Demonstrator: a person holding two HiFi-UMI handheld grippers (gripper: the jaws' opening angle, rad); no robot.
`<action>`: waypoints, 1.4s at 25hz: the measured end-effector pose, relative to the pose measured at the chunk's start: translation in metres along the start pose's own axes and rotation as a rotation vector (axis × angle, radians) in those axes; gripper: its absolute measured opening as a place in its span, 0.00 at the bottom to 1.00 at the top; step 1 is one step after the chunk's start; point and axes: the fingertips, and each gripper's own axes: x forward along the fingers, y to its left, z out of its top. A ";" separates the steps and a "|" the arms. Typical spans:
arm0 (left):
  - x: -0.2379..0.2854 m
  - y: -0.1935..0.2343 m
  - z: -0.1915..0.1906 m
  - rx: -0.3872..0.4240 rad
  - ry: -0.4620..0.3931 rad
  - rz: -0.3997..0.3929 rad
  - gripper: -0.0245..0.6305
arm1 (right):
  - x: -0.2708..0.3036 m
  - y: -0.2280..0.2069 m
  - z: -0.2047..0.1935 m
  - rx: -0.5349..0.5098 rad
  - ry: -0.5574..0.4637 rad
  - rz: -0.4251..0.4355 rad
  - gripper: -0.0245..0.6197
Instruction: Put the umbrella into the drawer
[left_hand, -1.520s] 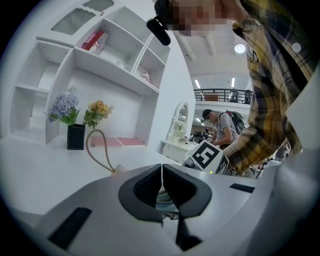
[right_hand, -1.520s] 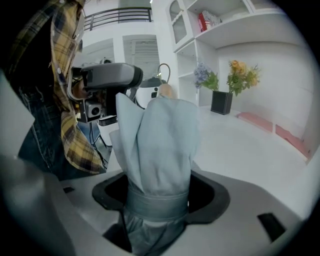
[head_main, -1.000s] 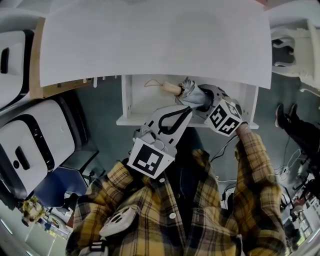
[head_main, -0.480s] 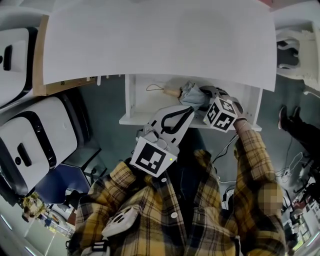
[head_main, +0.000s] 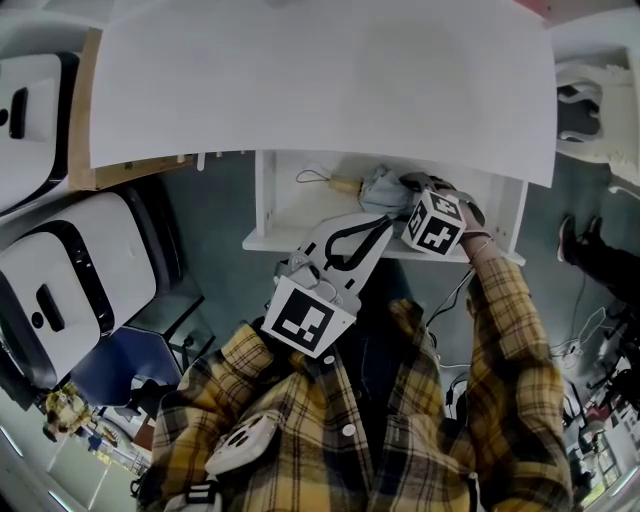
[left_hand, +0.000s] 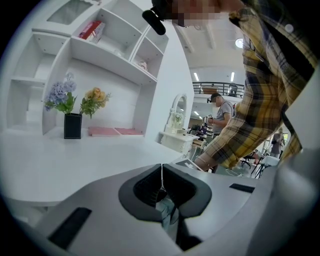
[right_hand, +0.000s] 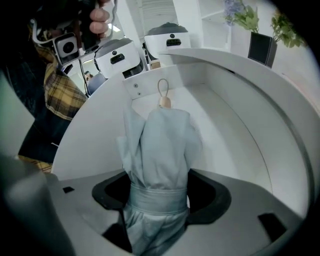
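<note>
Right gripper (right_hand: 160, 196) is clamped on the folded grey umbrella (right_hand: 161, 142) at its strap band, the wooden handle and loop pointing deep into the open white drawer (right_hand: 227, 125). From the head view, the umbrella lies inside that drawer, under the edge of the white tabletop (head_main: 320, 80). Left gripper (left_hand: 162, 186) has its jaws pressed together on nothing, hanging just at the drawer's front.

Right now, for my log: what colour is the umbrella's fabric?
Pale blue-grey umbrella; clearest in the right gripper view.

Umbrella (right_hand: 159, 150) clamped over drawer (right_hand: 235, 135)
</note>
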 end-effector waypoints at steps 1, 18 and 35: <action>0.000 0.001 0.000 0.001 0.000 0.001 0.07 | 0.000 0.000 0.000 0.004 0.006 0.006 0.53; -0.005 0.006 0.006 0.013 -0.013 0.001 0.07 | -0.002 0.001 0.000 0.018 0.053 -0.013 0.53; -0.012 0.008 0.039 0.053 -0.062 0.018 0.07 | -0.066 -0.005 0.024 0.025 -0.029 -0.104 0.53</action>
